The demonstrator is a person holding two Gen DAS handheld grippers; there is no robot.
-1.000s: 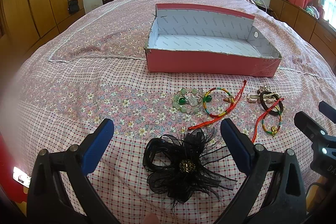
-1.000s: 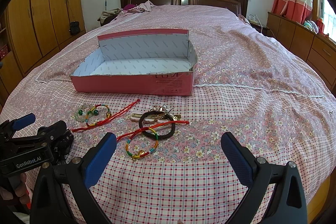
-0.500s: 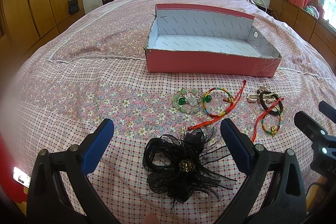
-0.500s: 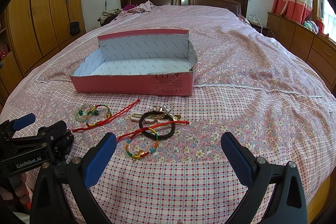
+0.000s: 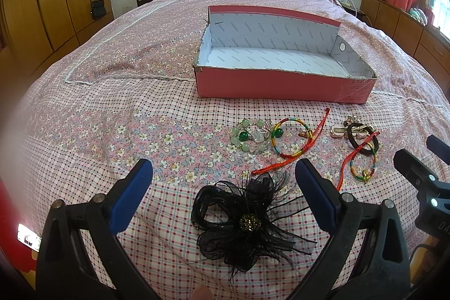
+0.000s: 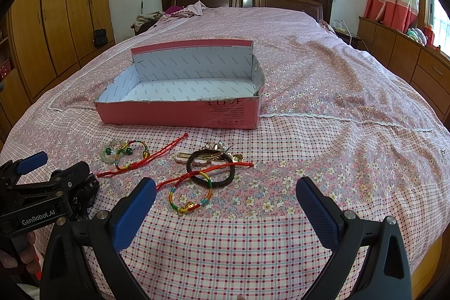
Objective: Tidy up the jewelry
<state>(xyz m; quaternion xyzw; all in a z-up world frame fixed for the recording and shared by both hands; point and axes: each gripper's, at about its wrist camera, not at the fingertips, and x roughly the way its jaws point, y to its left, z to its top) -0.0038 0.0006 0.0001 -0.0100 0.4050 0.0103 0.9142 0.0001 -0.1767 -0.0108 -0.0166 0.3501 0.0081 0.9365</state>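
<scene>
A big bed [image 6: 323, 80] fills the room, and a pink flowered and checked cover lies over it. On the cover sits a long pink box [image 5: 281, 83] with no lid. The inside of the box is white and has nothing in it.

Two grippers hang above the near end of the bed. The left gripper [image 5: 223, 184] has its blue pads spread wide apart and holds nothing. The right gripper [image 6: 225, 200] is spread wide too, and it holds nothing.

The jewelry lies on the cover in front of the box, between the box and the grippers. A fluffy black flower clip [image 5: 244, 221] with a shiny middle lies just under the left gripper, between its two fingers. A black hair band [image 6: 210, 166] lies near the right gripper, and a small gold hair clip [image 6: 187, 156] touches it. A rainbow bracelet [image 6: 189, 194] with a red string lies across the front edge of the hair band. Another rainbow bracelet [image 5: 291, 137] with a long red string lies more to the left. Right beside it, touching, is a green bead bracelet [image 5: 247, 135].
</scene>
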